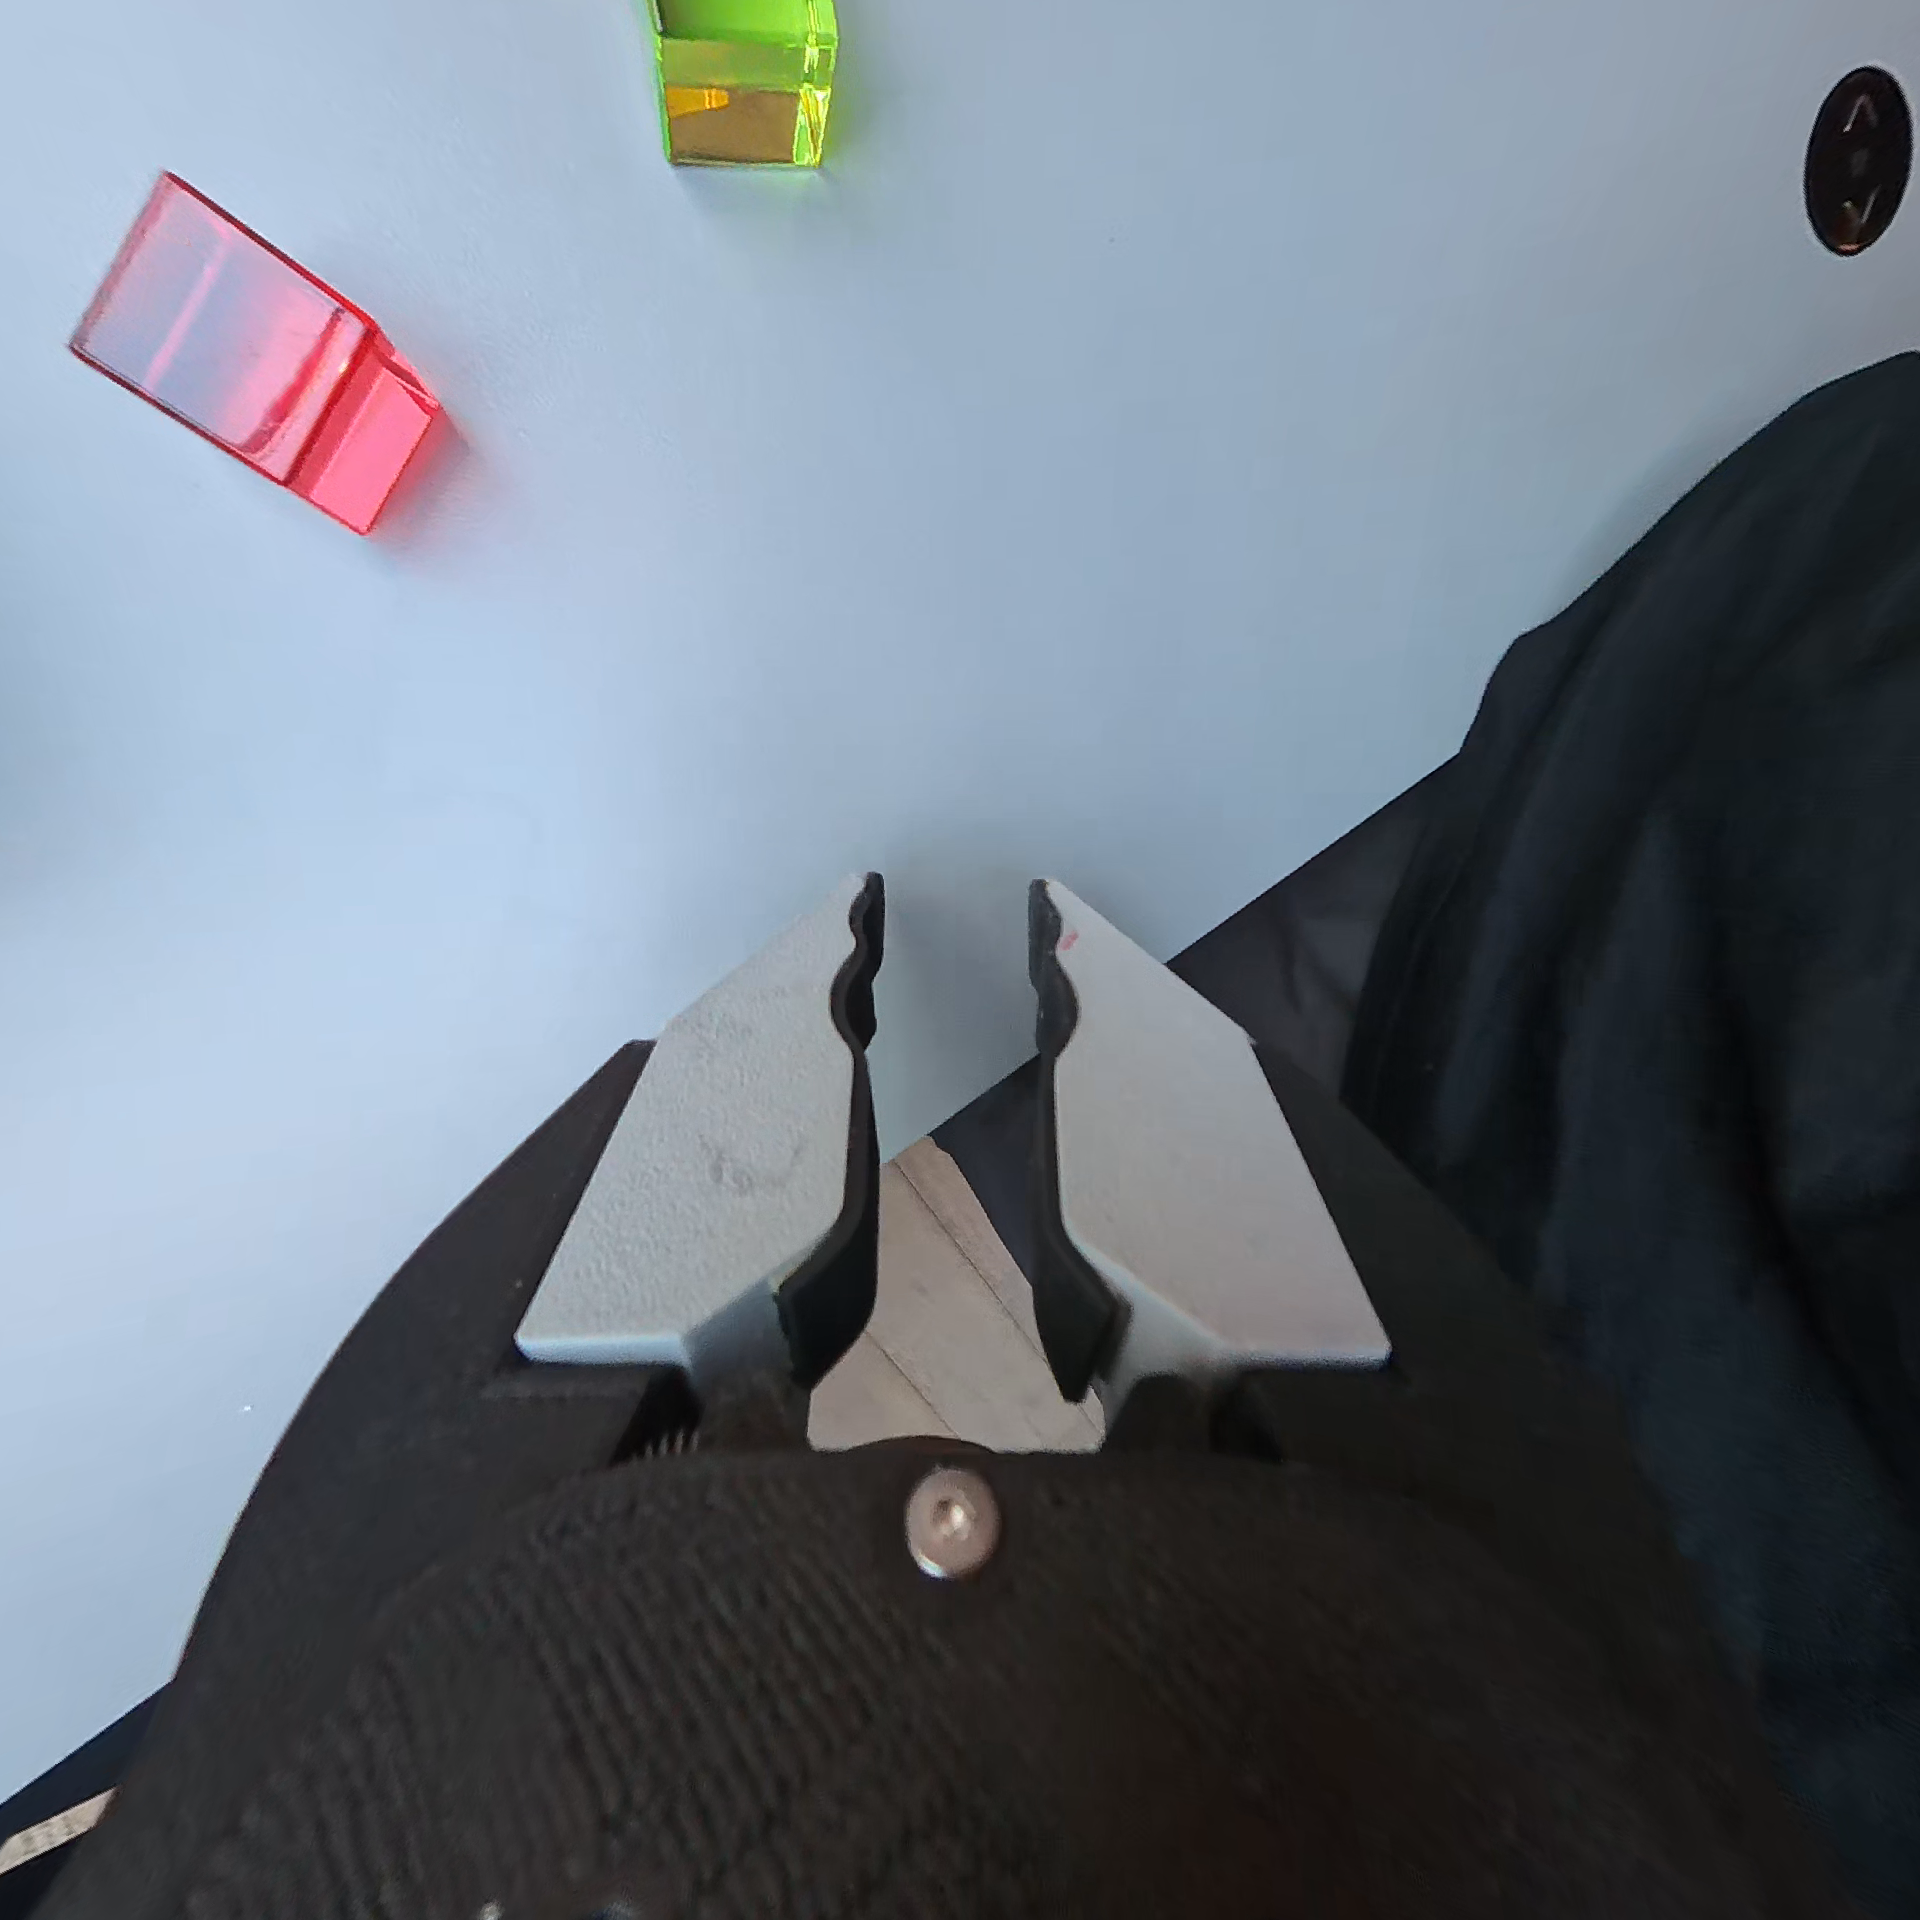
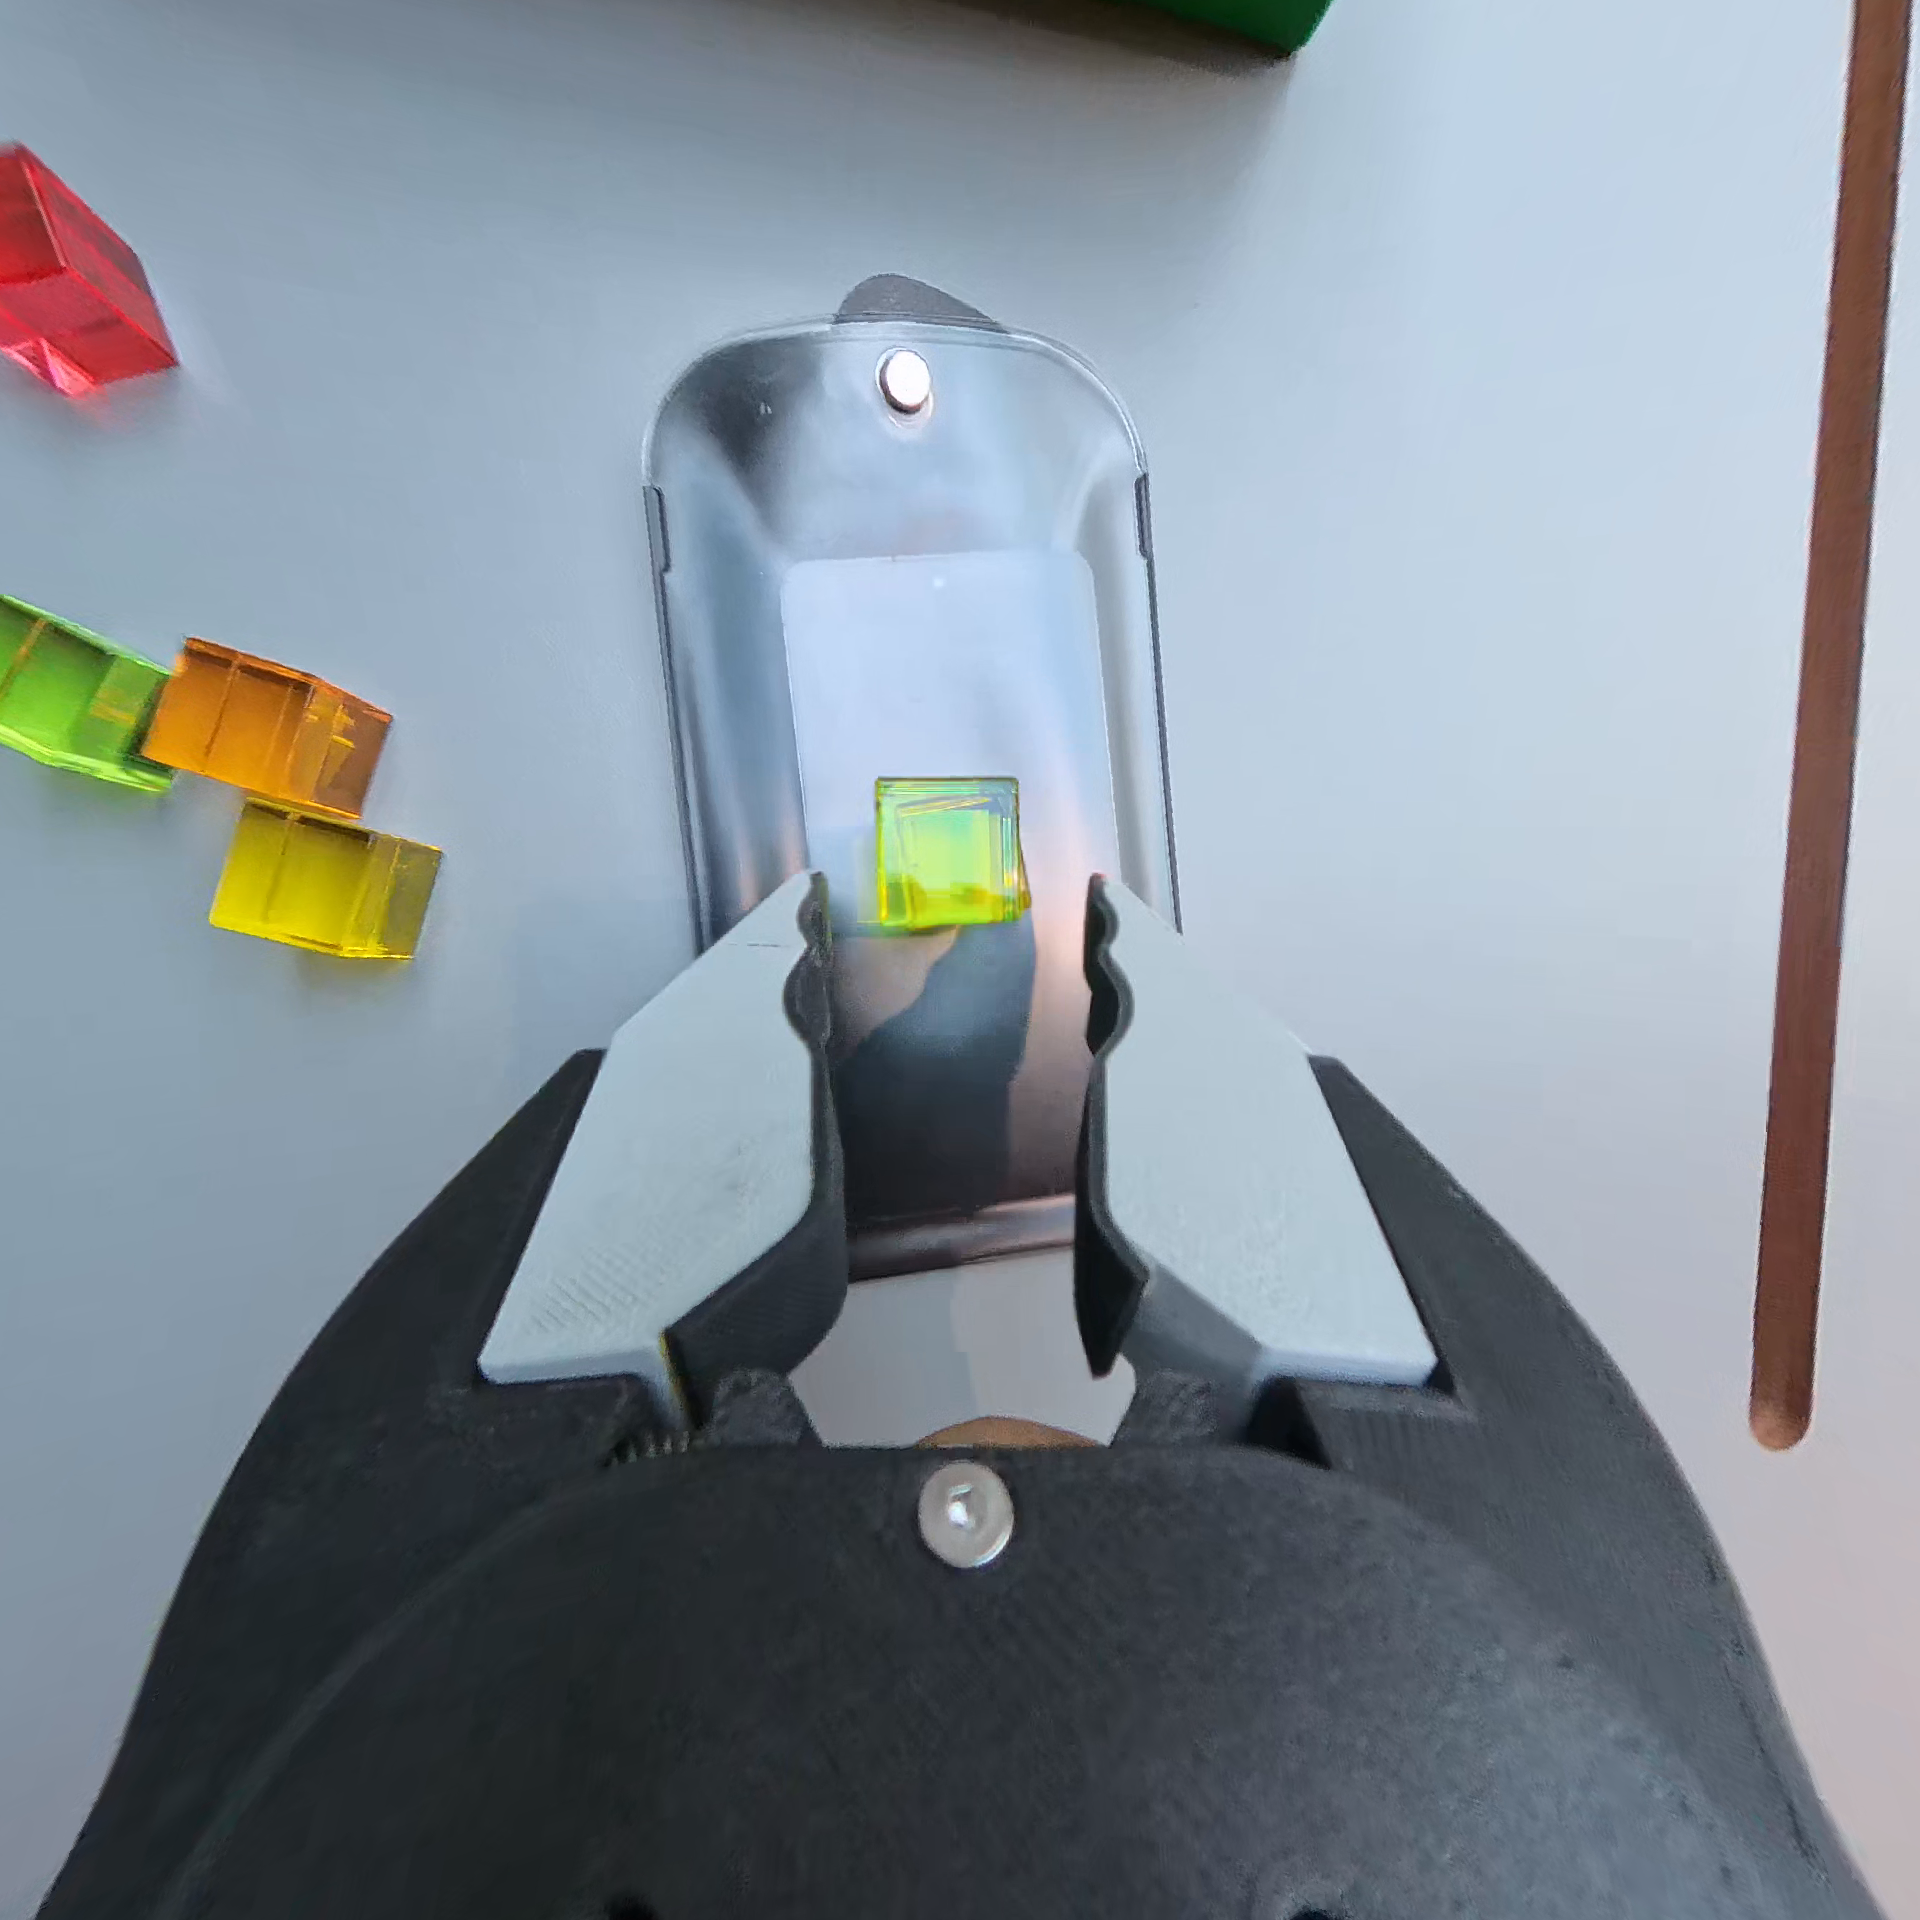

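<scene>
While the right gripper [image 2: 951,914] points down over a clear plastic pouch [image 2: 904,582] lying flat on the pale table [image 2: 1455,520], its jaws stand apart and empty, with a small yellow-green cube [image 2: 945,852] on the pouch just ahead of the fingertips, nearer the left one. The pouch has a metal snap [image 2: 904,379] at its far rounded end. To the left lie an orange block [image 2: 265,722], a yellow block [image 2: 327,878], a green block [image 2: 73,701] touching the orange one, and a red block [image 2: 73,281] farther off. A thin wooden rod [image 2: 1829,727] lies at the right. The left gripper [image 1: 956,904] hovers at the table's near edge, jaws parted and empty, beside dark cloth [image 1: 1662,935]; its view also catches the red and green blocks and a dark oval button panel [image 1: 1860,171]
</scene>
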A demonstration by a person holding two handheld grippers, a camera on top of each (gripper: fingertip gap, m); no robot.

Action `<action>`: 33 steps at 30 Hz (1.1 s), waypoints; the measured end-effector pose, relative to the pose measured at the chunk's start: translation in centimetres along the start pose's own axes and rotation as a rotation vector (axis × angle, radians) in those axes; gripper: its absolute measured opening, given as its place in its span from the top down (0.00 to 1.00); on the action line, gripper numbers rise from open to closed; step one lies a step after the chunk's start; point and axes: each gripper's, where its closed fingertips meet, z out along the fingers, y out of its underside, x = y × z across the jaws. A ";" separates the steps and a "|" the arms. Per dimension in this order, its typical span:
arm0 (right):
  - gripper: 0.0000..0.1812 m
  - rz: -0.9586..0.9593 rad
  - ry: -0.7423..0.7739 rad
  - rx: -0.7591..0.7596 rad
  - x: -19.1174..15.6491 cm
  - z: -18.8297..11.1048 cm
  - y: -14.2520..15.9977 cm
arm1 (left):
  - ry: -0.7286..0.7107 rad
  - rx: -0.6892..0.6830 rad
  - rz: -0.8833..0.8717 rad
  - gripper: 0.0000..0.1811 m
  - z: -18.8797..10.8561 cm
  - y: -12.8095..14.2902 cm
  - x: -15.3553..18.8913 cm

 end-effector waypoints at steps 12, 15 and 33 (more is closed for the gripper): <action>0.80 0.134 -0.133 0.112 -11.5 -1.5 -1.3 | -0.001 -0.014 0.043 0.86 -0.6 0.2 -1.1; 0.79 0.131 -0.120 0.064 -12.6 0.4 -0.3 | -0.001 -0.027 0.063 0.86 -0.6 0.2 -1.2; 0.87 0.081 0.029 0.117 -0.2 -4.3 -3.6 | -0.008 -0.015 0.072 0.87 -1.3 0.8 -1.8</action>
